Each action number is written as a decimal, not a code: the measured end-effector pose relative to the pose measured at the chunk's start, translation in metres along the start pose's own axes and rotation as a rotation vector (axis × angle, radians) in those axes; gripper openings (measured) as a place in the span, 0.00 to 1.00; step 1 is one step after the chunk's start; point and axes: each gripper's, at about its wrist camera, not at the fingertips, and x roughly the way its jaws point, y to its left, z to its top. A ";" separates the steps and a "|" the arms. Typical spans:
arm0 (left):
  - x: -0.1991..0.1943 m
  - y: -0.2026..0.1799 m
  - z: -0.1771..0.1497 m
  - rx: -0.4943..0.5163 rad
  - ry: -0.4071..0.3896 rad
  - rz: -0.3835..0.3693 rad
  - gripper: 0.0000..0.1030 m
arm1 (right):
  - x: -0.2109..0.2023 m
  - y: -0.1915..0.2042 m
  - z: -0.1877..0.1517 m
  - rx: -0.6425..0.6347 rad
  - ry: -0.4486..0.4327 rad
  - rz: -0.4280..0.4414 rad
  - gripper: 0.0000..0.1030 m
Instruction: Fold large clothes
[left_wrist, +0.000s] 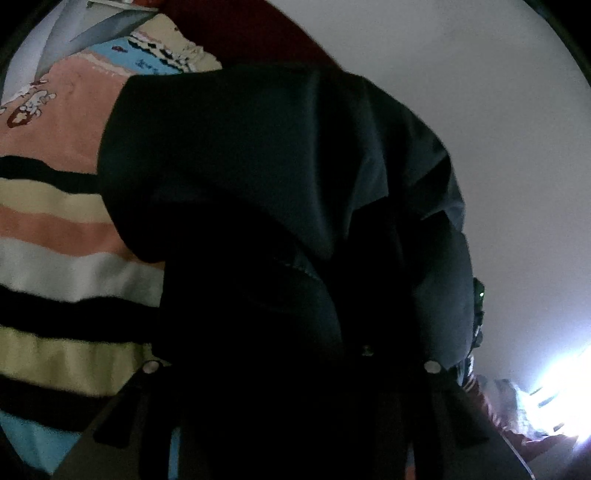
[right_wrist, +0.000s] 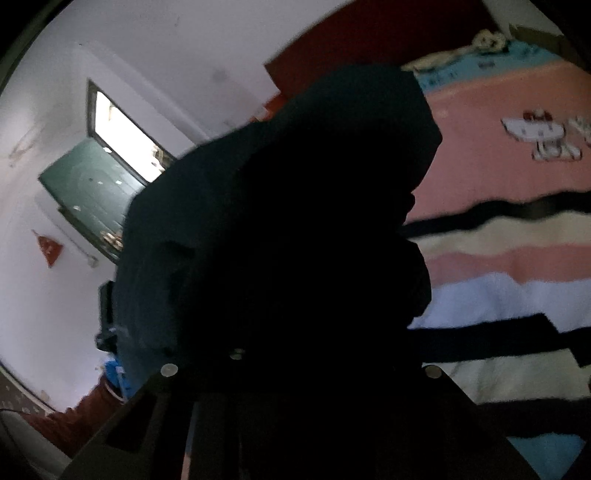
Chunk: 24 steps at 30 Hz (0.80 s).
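The left claw (left_wrist: 291, 373) is almost wholly buried under a dark garment (left_wrist: 266, 192). Only the two round metal fasteners on its frame and the dim outlines of its fingers (left_wrist: 122, 417) show below the cloth, so I cannot tell how wide the jaws stand or whether they pinch the fabric. The garment bulges up right in front of the lens, filling the middle of the left wrist view, with folds and a stitched seam faintly visible on its near side.

The right claw (right_wrist: 299, 373) is covered in the same way: the dark garment (right_wrist: 280, 221) drapes over it, its fingers (right_wrist: 140, 413) are only shadows at the near edge, and the state of its jaws cannot be told either.

Beyond the cloth lies a striped blanket (left_wrist: 55, 229), on the left in the left wrist view and on the right in the right wrist view (right_wrist: 509, 258). It carries bands of black, cream, pink, white and pale blue, with a cartoon print (right_wrist: 539, 136) on the far pink part. A dark red headboard (right_wrist: 369, 37) stands at the far end of it.

A white wall (left_wrist: 480, 129) fills the right of the left wrist view, with a bright glare low at the right edge. In the right wrist view a lit window (right_wrist: 122, 136) with a green panel (right_wrist: 88, 192) beside it sits on the white wall at the left, and a small red hanging (right_wrist: 50, 249) is nearer.
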 end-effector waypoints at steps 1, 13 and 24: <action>-0.009 -0.004 -0.001 0.004 -0.007 -0.012 0.28 | -0.018 0.002 -0.002 0.002 -0.015 0.015 0.21; 0.036 0.072 -0.024 0.019 0.140 0.301 0.42 | -0.006 -0.051 -0.052 0.181 0.100 -0.284 0.53; -0.060 0.107 0.009 0.011 0.004 0.426 0.58 | -0.059 -0.058 -0.075 0.214 -0.016 -0.546 0.92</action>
